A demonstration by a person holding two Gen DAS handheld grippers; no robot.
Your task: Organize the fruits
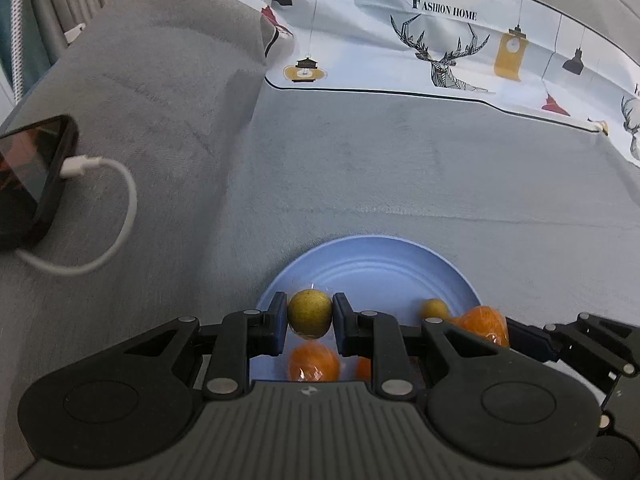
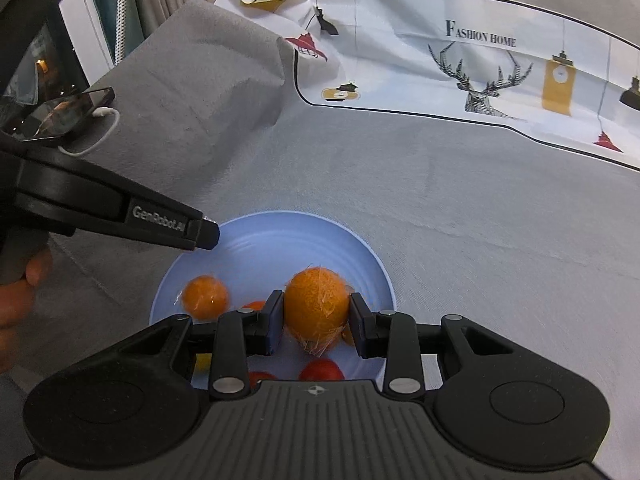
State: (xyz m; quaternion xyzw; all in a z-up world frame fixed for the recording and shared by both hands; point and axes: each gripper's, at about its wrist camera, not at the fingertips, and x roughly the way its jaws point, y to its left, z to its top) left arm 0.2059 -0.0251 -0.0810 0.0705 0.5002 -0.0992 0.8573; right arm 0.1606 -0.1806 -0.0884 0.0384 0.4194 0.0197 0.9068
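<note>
- Well along, I judge: several fruits already lie in the blue plate (image 2: 376, 268) on the grey sofa, among them a wrapped orange (image 2: 205, 297) and a red fruit (image 2: 321, 371).
- The left claw (image 1: 310, 317) is clamped on a yellow-green fruit (image 1: 310, 314) above the plate's near edge.
- The right claw (image 2: 316, 316) grips a bigger wrapped orange (image 2: 316, 306) over the plate's middle (netting shows on its skin).
- Left to do: set both down and let go.
</note>
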